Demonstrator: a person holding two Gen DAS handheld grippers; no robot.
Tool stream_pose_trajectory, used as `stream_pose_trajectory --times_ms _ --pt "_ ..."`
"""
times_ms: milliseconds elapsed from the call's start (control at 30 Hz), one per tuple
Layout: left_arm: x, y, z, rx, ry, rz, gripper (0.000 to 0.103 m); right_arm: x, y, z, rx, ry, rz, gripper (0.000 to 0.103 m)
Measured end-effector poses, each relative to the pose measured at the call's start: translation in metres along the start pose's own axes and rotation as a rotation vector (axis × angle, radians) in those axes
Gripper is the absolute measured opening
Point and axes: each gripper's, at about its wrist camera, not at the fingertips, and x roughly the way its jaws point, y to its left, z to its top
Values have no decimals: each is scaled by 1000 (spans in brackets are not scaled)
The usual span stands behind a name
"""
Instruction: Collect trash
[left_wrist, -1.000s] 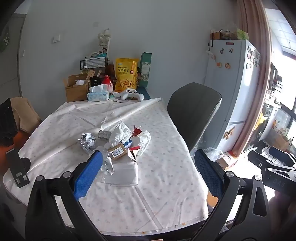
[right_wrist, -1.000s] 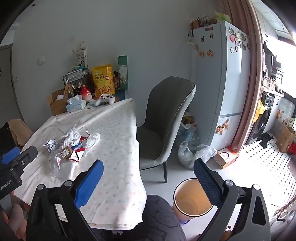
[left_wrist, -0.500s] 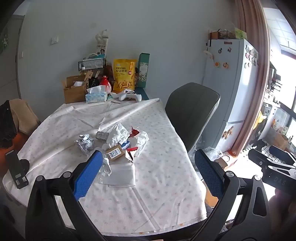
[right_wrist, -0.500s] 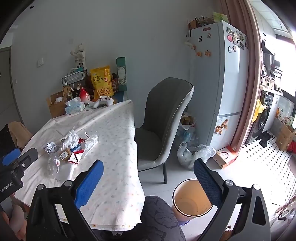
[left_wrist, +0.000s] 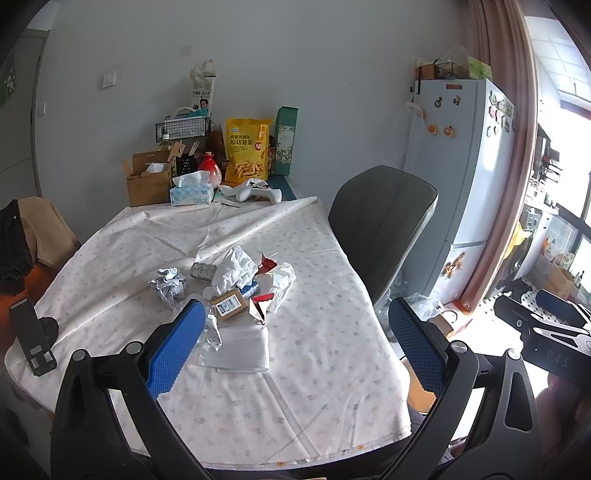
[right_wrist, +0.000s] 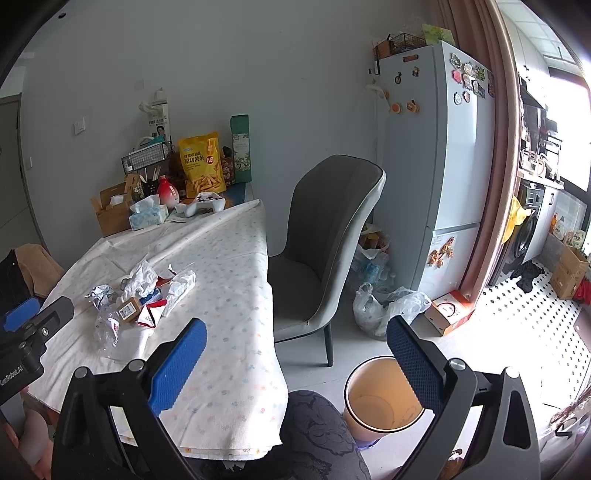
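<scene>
Crumpled white paper, wrappers and a small brown box (left_wrist: 229, 305) lie heaped mid-table on the dotted white cloth (left_wrist: 314, 350).
Your left gripper (left_wrist: 295, 350) and right gripper (right_wrist: 295, 358) hover spread wide, empty; the round tan bin (right_wrist: 384, 400) stands on the floor beside.

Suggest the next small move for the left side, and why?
Probably ease the left hand-held gripper forward and down onto the trash pile. Both grippers are open and empty, the pile lies just ahead of its fingertips on the tablecloth, and the bin waits on the floor.
</scene>
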Motion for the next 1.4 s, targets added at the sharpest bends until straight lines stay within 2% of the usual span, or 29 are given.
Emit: stream_pose_trajectory --times_ms 1400 --pt "-3 -1 0 -1 -1 -2 99 2 -6 0 17 -2 -5 96"
